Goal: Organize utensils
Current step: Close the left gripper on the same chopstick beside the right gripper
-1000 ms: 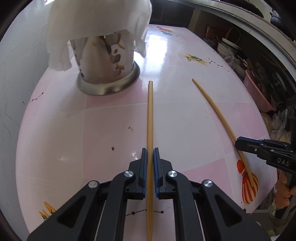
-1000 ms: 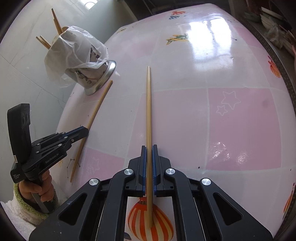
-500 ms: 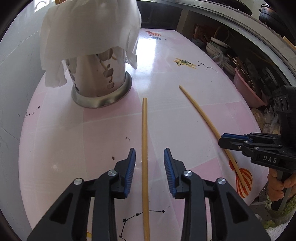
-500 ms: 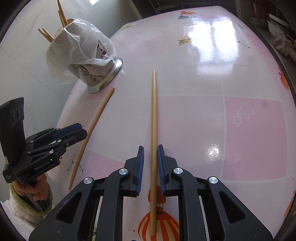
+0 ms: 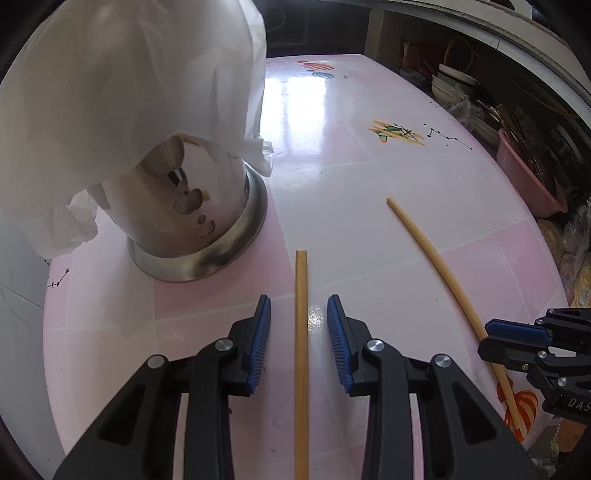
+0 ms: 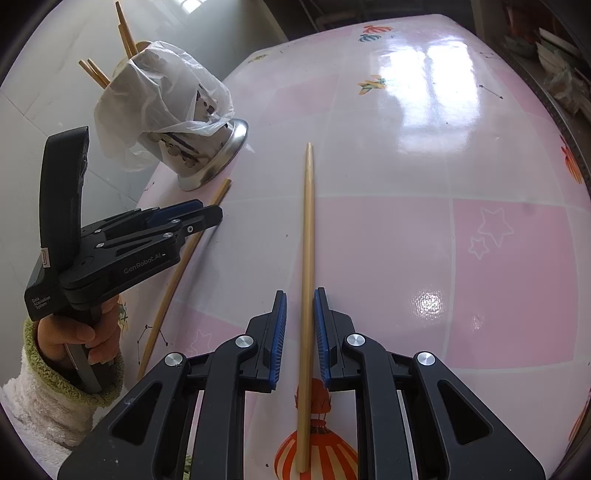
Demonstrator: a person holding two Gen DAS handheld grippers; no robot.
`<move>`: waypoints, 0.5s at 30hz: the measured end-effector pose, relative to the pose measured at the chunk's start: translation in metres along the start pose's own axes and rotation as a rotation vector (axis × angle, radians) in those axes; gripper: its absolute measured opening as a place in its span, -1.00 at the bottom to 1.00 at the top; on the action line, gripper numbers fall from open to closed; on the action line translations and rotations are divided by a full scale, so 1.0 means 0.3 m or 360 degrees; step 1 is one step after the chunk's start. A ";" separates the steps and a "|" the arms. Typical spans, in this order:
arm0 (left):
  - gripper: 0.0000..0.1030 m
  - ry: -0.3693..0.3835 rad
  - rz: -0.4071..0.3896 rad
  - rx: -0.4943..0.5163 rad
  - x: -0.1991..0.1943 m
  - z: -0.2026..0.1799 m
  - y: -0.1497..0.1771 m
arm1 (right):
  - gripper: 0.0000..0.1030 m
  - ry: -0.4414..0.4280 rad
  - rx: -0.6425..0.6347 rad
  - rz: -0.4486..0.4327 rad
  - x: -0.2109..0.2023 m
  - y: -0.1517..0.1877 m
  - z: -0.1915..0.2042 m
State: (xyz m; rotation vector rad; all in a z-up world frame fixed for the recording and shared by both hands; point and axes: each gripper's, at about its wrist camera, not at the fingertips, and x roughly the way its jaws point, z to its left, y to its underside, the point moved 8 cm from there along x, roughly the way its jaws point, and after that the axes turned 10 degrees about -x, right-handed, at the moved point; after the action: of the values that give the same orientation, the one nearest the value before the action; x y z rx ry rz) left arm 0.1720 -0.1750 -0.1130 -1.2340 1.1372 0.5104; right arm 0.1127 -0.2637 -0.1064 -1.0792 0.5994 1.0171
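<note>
Two bamboo chopsticks lie flat on the pink table (image 5: 332, 155). One chopstick (image 5: 301, 273) runs between the jaws of my left gripper (image 5: 298, 299); the jaws are closing, but the pads stand clear of it. The other chopstick (image 6: 307, 221) lies between the pads of my right gripper (image 6: 300, 292), which is open and not pressing it. A steel holder (image 5: 218, 206) draped in a white plastic bag (image 5: 129, 92) stands just ahead to the left, with several chopsticks (image 6: 125, 33) in it. The right gripper (image 5: 485, 338) shows over the second chopstick (image 5: 436, 254).
A white wall borders the table on the left. Beyond the table's right edge are a pink basin (image 5: 524, 173) and shelves with bowls (image 5: 454, 77). A hand in a white fleece sleeve (image 6: 74, 336) holds the left gripper (image 6: 218, 216).
Both grippers have opened and let go of their chopsticks, which now lie on the table. The left gripper has moved forward, closer to the holder.
</note>
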 end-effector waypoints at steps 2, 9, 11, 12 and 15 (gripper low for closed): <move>-0.56 -0.0032 -0.0018 0.0002 0.001 0.005 -0.001 | -0.70 -0.0001 0.0000 0.0001 -0.005 0.001 0.000; -0.88 -0.0025 -0.0043 -0.0033 -0.002 0.026 -0.003 | -0.61 0.0012 0.0003 0.0020 0.002 -0.025 0.002; -0.88 -0.0020 -0.0051 -0.0032 -0.004 0.026 -0.002 | -0.59 0.0026 -0.0008 0.0005 -0.007 -0.045 0.004; -0.88 -0.0019 -0.0055 -0.0032 -0.005 0.027 -0.001 | -0.59 0.0033 -0.0016 -0.0005 -0.011 -0.059 0.006; -0.88 -0.0008 -0.0060 -0.0040 -0.007 0.032 0.001 | -0.59 0.0061 -0.0055 -0.0032 -0.013 -0.105 0.018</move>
State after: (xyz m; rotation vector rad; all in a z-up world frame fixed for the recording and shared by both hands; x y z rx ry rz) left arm 0.1747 -0.1658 -0.1119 -1.2731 1.1043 0.5004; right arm 0.1390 -0.2639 -0.0875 -1.1350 0.6026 0.9943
